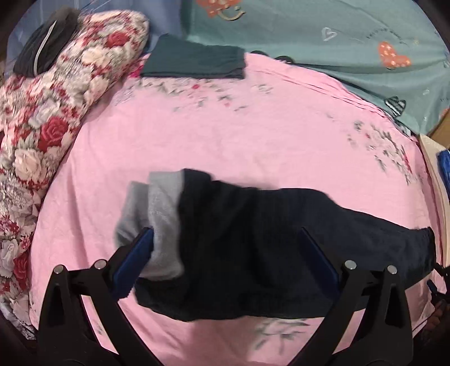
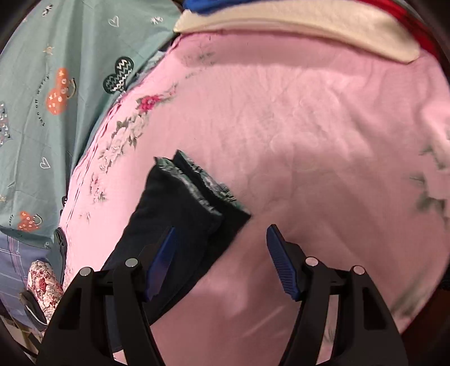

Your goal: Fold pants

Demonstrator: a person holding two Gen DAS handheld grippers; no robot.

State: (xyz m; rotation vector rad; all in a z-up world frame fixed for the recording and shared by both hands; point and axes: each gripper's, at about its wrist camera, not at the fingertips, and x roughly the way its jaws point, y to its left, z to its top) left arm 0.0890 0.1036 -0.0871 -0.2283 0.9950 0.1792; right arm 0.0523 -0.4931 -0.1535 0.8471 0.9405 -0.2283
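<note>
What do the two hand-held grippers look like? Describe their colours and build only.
Both match. The left hand-held gripper and right hand-held gripper have black plastic arms with round silver pin heads and flat blue pads; the right one's pads are ribbed. No cables or sleeves show.

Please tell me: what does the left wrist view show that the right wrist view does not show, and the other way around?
Only the left wrist view shows the grey lining turned out at one end of the dark pants, and a folded dark green cloth at the far edge of the pink sheet.

Only the right wrist view shows the pants' hem ends and a cream edge beyond the sheet.

Both show the pants, the pink sheet, the teal patterned cover and the floral quilt. In each view a hand-held gripper stands open: left, right.
</note>
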